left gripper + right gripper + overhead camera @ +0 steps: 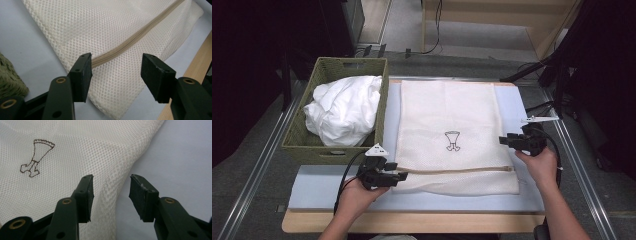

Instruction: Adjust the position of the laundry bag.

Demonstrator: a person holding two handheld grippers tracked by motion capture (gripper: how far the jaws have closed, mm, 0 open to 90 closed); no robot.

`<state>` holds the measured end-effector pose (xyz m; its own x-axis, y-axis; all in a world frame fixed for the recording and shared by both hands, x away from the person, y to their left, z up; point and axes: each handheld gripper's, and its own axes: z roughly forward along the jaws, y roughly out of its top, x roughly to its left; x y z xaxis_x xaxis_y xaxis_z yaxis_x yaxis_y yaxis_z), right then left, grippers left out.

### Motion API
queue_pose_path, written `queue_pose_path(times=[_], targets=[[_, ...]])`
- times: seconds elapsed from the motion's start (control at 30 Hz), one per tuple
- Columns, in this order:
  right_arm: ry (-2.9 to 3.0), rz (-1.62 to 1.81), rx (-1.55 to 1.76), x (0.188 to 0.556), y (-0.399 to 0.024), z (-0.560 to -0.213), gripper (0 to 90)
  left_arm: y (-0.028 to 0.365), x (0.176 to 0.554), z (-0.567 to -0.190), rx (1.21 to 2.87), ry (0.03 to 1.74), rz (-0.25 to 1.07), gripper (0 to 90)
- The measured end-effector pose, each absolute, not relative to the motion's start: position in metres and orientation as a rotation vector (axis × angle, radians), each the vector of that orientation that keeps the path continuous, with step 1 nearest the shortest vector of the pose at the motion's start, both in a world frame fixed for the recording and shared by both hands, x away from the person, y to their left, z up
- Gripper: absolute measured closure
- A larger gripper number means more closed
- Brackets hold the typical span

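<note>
Jaws apart; cloth (343,109) in basket (300,134)

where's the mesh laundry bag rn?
High view: the mesh laundry bag lies flat mid-table on the pale blue mat, right beside the woven basket, its zipper end nearest the person.

Laundry bag (452,120): cream open-weave mesh cloth, matt, dimpled; tan woven zipper tape (135,40) across it near the front edge of the tabletop; small dark stitched emblem (36,158). Mat (322,185) under it: pale blue, smooth, matt. Tabletop (412,222) front edge: light wood, smooth. Basket (297,135) at left edge: olive woven fibre, rough. White cloth (344,107) inside: soft, crumpled, slight sheen. Left gripper (116,75) and right gripper (111,195): matt black plastic jaws, scuffed pads, brass-coloured rivets.
</note>
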<state>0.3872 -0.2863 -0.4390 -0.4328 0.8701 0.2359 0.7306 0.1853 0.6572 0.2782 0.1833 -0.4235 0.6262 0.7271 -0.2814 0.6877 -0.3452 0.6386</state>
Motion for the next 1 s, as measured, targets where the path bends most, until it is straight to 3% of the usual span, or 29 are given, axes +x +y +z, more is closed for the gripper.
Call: queue_pose_path(times=[0.4,1.0], targets=[[2.262,1.06,1.508,0.361,-0.288,-0.427,53.5,0.167,0.283,-0.417,2.121,1.02,0.07,38.4],[2.271,1.049,1.534,0.322,-0.299,-0.427,59.1,0.146,0.292,-0.415,2.165,0.925,0.041,38.4]])
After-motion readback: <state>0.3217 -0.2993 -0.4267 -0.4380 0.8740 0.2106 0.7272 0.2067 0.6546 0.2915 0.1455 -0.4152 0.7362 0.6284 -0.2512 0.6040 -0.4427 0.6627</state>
